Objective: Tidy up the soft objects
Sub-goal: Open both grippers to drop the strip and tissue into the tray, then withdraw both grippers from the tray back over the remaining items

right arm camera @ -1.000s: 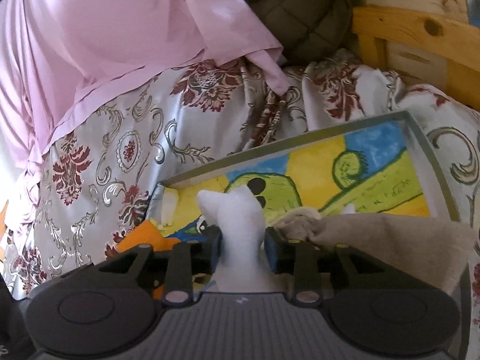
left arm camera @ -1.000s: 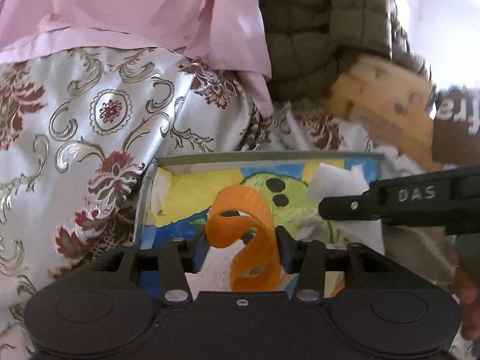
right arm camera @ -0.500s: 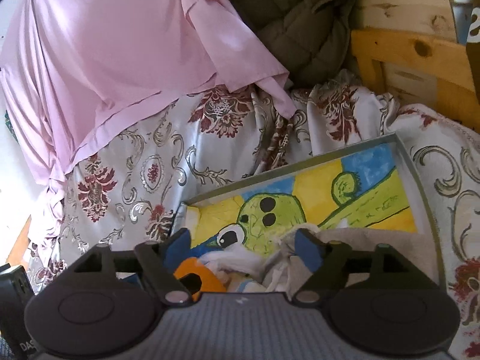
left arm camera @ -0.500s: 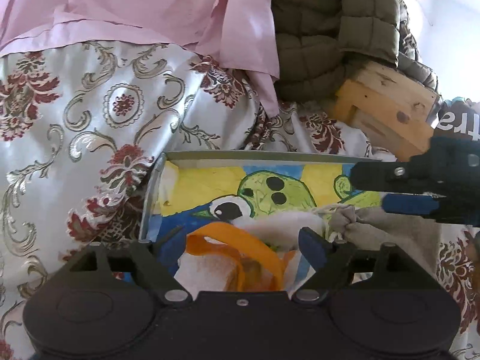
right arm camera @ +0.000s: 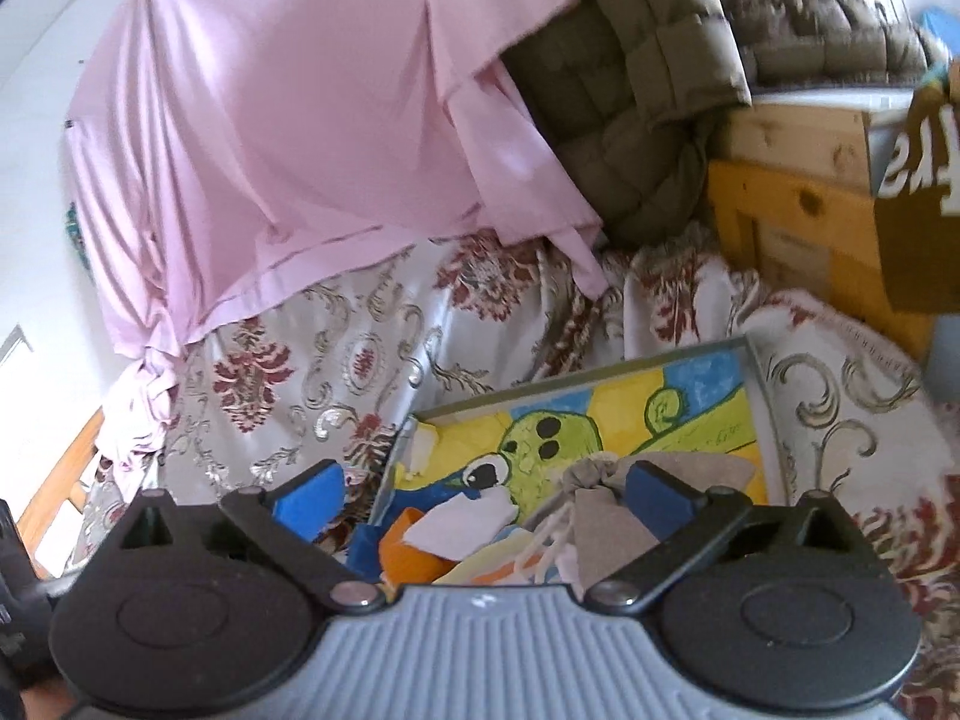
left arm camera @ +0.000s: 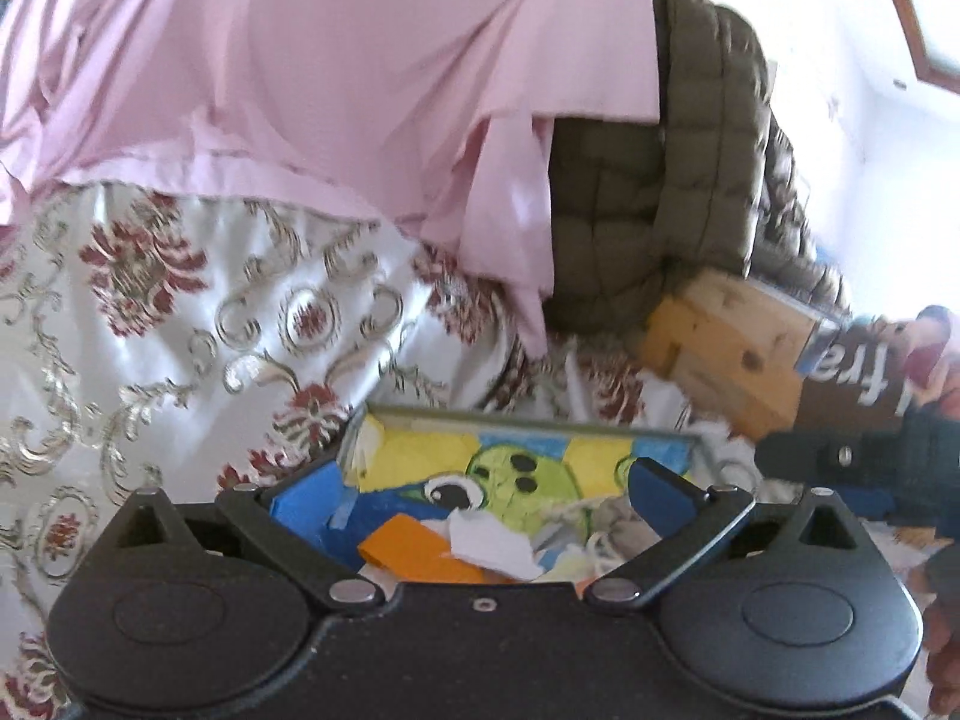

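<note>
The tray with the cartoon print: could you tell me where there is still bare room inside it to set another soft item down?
The tray is bare along its far side, over the green cartoon face and the yellow and blue print toward the far right corner. The near end is crowded: orange piece, white cloth and grey drawstring pouch overlap there.

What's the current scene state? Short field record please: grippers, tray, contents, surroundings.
left gripper: open, empty, above the tray
right gripper: open, empty, above the tray
tray: shallow, grey rim, cartoon print inside, on floral cloth
contents: orange strip, white piece, grey pouch, all lying loose at the near end
behind: pink sheet, olive quilted jacket, wooden frame
</note>
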The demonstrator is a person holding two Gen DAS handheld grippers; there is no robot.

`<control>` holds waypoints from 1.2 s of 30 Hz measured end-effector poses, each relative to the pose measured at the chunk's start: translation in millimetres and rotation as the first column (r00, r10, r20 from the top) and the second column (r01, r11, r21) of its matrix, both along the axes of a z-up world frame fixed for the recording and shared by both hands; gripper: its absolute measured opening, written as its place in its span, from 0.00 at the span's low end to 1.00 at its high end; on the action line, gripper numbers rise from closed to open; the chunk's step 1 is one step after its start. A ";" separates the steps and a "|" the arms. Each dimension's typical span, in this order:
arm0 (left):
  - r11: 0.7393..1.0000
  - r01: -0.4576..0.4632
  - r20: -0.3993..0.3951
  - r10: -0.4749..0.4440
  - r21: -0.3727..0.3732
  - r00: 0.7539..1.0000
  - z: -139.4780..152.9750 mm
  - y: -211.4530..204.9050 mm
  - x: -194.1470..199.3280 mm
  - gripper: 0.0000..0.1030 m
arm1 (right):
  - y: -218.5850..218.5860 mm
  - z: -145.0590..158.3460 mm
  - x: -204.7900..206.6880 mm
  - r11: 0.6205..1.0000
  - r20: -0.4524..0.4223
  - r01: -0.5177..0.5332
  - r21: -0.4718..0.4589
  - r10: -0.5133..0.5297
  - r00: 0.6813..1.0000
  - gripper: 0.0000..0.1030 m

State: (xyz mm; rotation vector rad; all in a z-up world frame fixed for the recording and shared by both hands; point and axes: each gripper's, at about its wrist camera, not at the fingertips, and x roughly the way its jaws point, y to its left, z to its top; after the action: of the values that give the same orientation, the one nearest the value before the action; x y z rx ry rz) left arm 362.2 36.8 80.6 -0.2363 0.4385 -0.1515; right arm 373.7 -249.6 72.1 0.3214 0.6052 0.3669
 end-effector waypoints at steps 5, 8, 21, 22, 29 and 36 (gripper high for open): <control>1.000 -0.008 0.057 0.007 0.021 0.998 27.6 -1.8 -37.4 0.99 | -2.0 24.9 -39.6 0.999 0.079 -0.004 -0.035 0.007 0.997 1.00; 0.999 -0.021 0.087 0.018 0.035 0.996 38.9 -1.9 -62.8 0.99 | -2.2 36.2 -61.9 0.998 0.118 -0.005 -0.058 0.012 0.993 1.00; 0.994 -0.090 0.135 0.080 0.066 0.988 68.6 -8.0 -178.1 0.99 | -5.1 60.0 -170.9 0.993 0.191 0.027 -0.116 -0.004 0.982 1.00; 0.994 -0.090 0.135 0.080 0.067 0.988 68.4 -9.3 -186.4 0.99 | -4.7 60.2 -179.4 0.993 0.186 0.023 -0.118 0.000 0.983 1.00; 0.992 -0.115 0.123 0.107 0.059 0.987 54.6 -15.7 -243.4 0.99 | -7.9 51.4 -235.8 0.990 0.197 0.021 -0.138 0.007 0.980 1.00; 0.984 -0.146 0.119 0.134 0.101 0.984 28.7 -21.3 -288.0 0.99 | -6.9 20.5 -283.7 0.982 0.209 0.057 -0.181 -0.018 0.978 1.00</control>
State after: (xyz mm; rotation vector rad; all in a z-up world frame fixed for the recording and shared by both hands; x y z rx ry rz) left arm 74.2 15.4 109.3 -0.1490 0.3159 -0.0020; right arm 90.0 -256.5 92.7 0.1126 0.4242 0.3003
